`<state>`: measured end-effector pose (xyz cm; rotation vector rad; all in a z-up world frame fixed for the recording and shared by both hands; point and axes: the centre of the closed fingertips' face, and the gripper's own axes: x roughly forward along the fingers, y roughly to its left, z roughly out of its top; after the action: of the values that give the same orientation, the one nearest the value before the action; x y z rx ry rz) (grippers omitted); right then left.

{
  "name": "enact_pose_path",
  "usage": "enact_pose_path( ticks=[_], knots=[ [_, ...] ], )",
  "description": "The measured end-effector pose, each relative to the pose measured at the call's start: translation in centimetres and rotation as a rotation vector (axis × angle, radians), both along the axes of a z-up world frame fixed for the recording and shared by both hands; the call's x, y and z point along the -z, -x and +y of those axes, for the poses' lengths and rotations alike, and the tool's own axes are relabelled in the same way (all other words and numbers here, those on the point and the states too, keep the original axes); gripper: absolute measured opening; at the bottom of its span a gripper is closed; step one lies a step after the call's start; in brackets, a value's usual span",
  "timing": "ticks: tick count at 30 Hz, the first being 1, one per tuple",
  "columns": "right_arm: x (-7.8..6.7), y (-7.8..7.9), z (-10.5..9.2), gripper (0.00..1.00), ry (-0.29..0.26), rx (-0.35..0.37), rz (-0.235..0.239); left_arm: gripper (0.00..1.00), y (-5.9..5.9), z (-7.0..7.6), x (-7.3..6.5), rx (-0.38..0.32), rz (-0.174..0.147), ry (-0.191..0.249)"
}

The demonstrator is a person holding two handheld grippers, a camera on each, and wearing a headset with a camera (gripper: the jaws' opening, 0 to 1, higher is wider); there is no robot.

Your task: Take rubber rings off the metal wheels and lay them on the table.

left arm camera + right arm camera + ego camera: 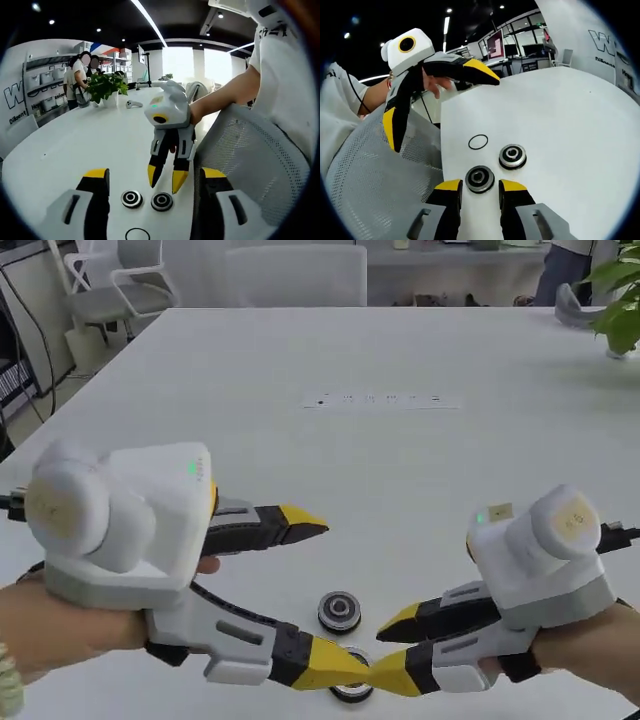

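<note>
Two small metal wheels sit on the white table [420, 470]: one [340, 610] stands free, the other [352, 692] is partly hidden under jaw tips. In the left gripper view the wheels [131, 198] [162, 201] lie side by side, with a loose black rubber ring [137, 234] in front. My left gripper [342, 598] [155, 175] is open wide, its jaws spanning both wheels. My right gripper [380, 658] [481, 186] is open, its tips flanking the nearer wheel [480, 178]. Beyond lie the other wheel [512, 156] and the ring [478, 141]. Whether a ring remains on either wheel is unclear.
A socket panel [380, 398] is set flat into the table's middle. A potted plant [620, 310] and a grey handheld device [575, 305] stand at the far right. Chairs [120, 290] line the far side. A mesh chair back [250, 160] is close behind me.
</note>
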<state>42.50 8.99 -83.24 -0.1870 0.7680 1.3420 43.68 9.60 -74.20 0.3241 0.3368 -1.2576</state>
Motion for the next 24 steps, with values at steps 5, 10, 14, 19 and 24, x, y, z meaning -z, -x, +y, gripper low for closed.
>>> enact_pose_path(
  ticks=[5, 10, 14, 19, 24],
  knots=[
    [0.9, 0.5, 0.0, 0.27, 0.039, -0.03, -0.005, 0.62, -0.2, -0.5, 1.4, -0.028, 0.0, 0.027],
    [1.7, 1.0, -0.1, 0.26, 0.077, -0.065, -0.03, 0.55, 0.4, -0.9, 3.0, -0.006, -0.012, -0.023],
    [1.8, 0.9, -0.1, 0.25, 0.085, -0.076, -0.06, 0.45, 1.5, -1.0, 5.1, 0.041, 0.02, -0.114],
    [1.9, 0.8, -0.1, 0.24, 0.078, -0.073, -0.059, 0.42, 1.5, -1.2, 5.8, 0.026, 0.045, -0.108],
    [2.1, 0.8, -0.2, 0.23, 0.084, -0.078, -0.069, 0.33, 0.6, -1.1, 6.1, -0.044, 0.086, -0.059]
  ],
)
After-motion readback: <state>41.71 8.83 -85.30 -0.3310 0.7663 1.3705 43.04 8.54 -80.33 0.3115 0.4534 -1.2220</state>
